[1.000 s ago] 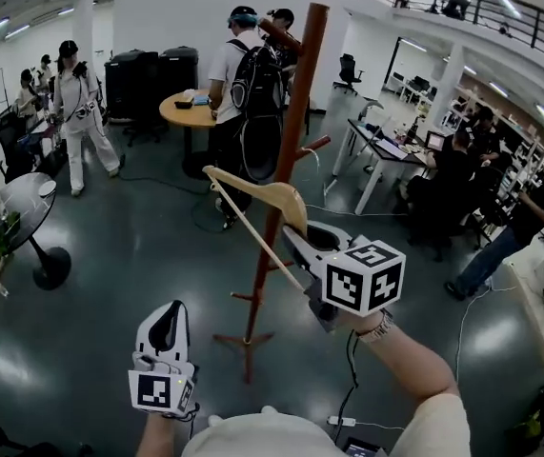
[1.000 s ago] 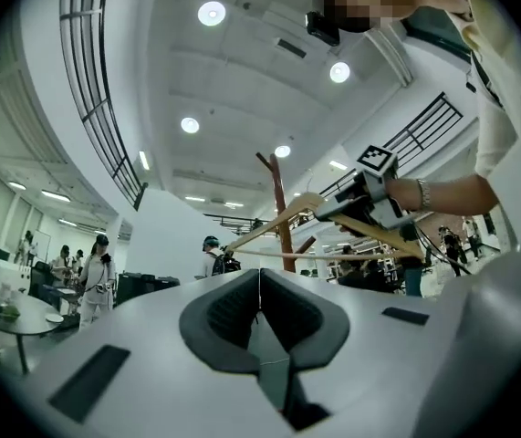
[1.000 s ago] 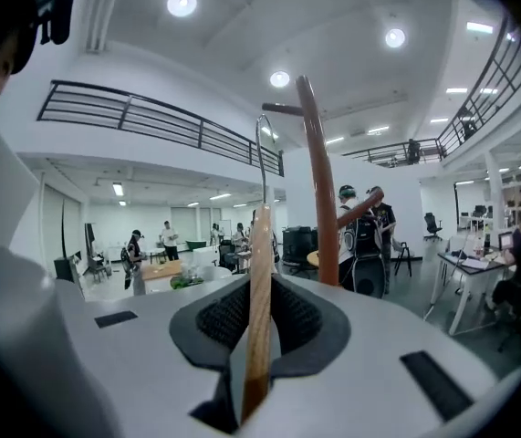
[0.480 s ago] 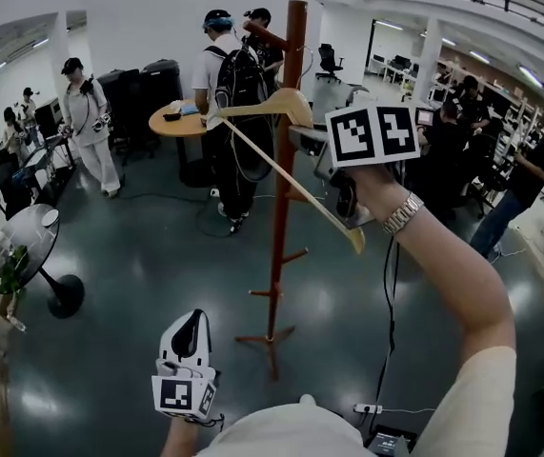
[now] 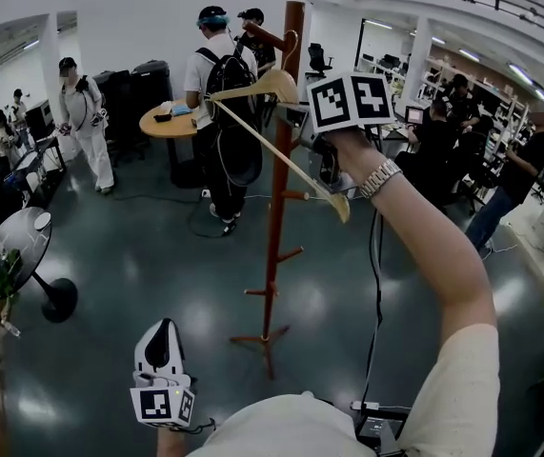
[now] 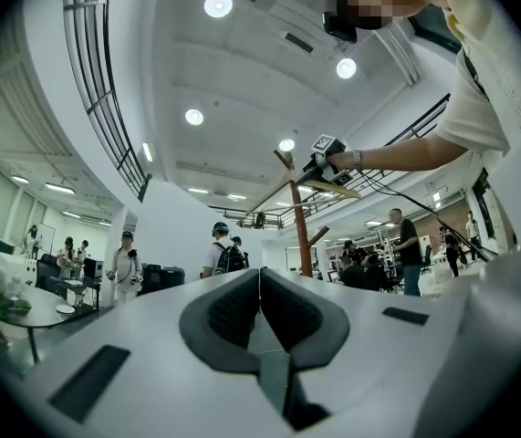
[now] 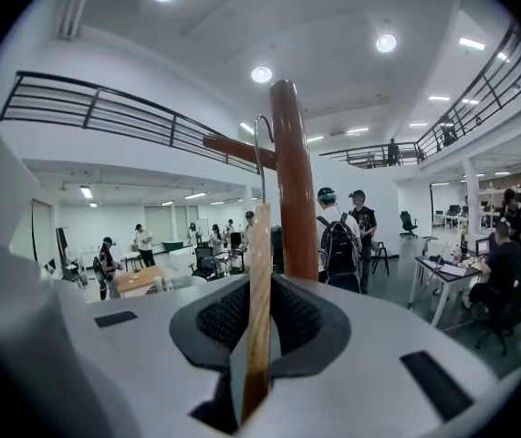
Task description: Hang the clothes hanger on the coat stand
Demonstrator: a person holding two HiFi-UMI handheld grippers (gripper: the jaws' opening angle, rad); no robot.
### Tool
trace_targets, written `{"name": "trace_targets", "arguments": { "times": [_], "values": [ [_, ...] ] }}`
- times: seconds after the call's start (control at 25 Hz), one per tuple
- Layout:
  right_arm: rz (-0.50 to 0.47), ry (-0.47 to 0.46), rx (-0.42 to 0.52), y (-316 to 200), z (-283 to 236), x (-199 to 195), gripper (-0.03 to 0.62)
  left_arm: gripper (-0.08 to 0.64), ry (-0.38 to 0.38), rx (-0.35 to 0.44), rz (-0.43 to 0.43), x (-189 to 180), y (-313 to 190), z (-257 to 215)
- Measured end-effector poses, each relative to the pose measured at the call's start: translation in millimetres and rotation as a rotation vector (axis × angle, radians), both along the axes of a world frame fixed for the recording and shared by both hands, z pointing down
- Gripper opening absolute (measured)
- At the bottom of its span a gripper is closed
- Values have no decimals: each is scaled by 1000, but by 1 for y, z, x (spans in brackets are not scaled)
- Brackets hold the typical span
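Note:
The wooden coat stand (image 5: 279,169) rises from the floor ahead, with a slanted peg (image 5: 264,34) near its top. My right gripper (image 5: 302,127) is raised high beside the pole, shut on the wooden clothes hanger (image 5: 252,88). In the right gripper view the hanger's wood (image 7: 258,281) runs up between the jaws. Its metal hook (image 7: 260,158) stands just left of the pole (image 7: 294,190) at the level of the upper peg (image 7: 234,148); I cannot tell if they touch. My left gripper (image 5: 162,339) hangs low near my body, shut and empty (image 6: 259,286).
Two people with backpacks (image 5: 224,84) stand just behind the stand, beside a round wooden table (image 5: 162,120). A glass round table (image 5: 10,246) is at the left. Desks with seated people (image 5: 443,131) fill the right. A cable and power strip (image 5: 378,417) lie near my feet.
My right arm has lifted the hanger from waist height up to the top of the stand, bringing its hook close to the upper peg. The left gripper has stayed low.

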State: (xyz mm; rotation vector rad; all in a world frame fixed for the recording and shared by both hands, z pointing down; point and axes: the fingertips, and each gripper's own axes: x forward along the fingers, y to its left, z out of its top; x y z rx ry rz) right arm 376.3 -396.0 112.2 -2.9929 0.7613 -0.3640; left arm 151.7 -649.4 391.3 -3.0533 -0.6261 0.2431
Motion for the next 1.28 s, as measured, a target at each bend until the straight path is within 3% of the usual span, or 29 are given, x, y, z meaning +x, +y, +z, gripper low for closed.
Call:
{"name": "trace_targets", "arguments": {
  "times": [0.32,0.48,0.84,1.04,1.28],
  "values": [
    [-74,-22,24,-5,18,25,69,14,-16,2,-48,4,-18,8],
    [-109,-2,43,-7,19,18,69,14,-27,25,-38,-2,-15,11],
    [-64,112,10,-2,15,2,75,14,-55,31,-2,-1,-13,26],
    [-58,241,75,17,-5,-23,126,14,-47,16,36,-9,5,23],
    [30,389,103,55,-25,-63,130,14,-54,24,74,-12,23,32]
  ]
}}
